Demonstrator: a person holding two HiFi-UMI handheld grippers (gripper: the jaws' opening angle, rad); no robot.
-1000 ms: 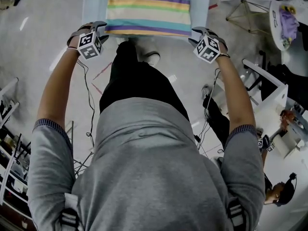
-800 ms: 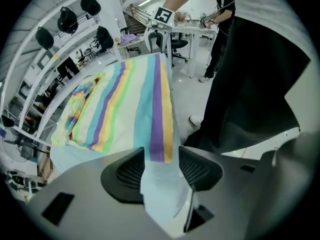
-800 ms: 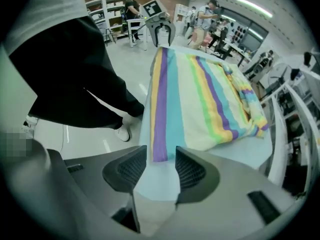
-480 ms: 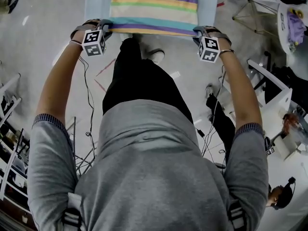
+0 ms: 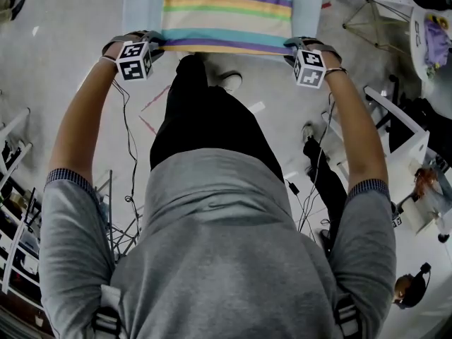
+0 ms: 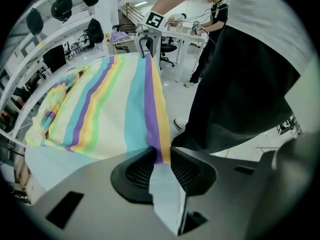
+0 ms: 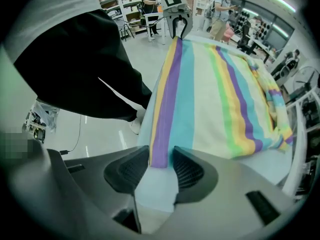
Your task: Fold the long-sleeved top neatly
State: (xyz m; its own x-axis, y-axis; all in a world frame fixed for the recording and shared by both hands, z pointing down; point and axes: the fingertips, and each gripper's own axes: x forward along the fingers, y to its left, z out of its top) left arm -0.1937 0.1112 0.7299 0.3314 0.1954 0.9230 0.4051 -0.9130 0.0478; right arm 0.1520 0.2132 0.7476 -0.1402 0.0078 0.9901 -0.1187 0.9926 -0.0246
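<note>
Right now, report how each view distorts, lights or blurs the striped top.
Head view: striped top sharp, evenly lit, cut off at the top edge; floor shows soft glare streaks. Left gripper view: fisheye bends the stripes, dark corners, nearest cloth soft. Right gripper view: same fisheye bowing and vignette, stripes crisp mid-frame.

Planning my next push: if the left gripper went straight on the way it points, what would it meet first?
The striped top: its hem is between the fingers of the left gripper, which have just been closing on it.
</note>
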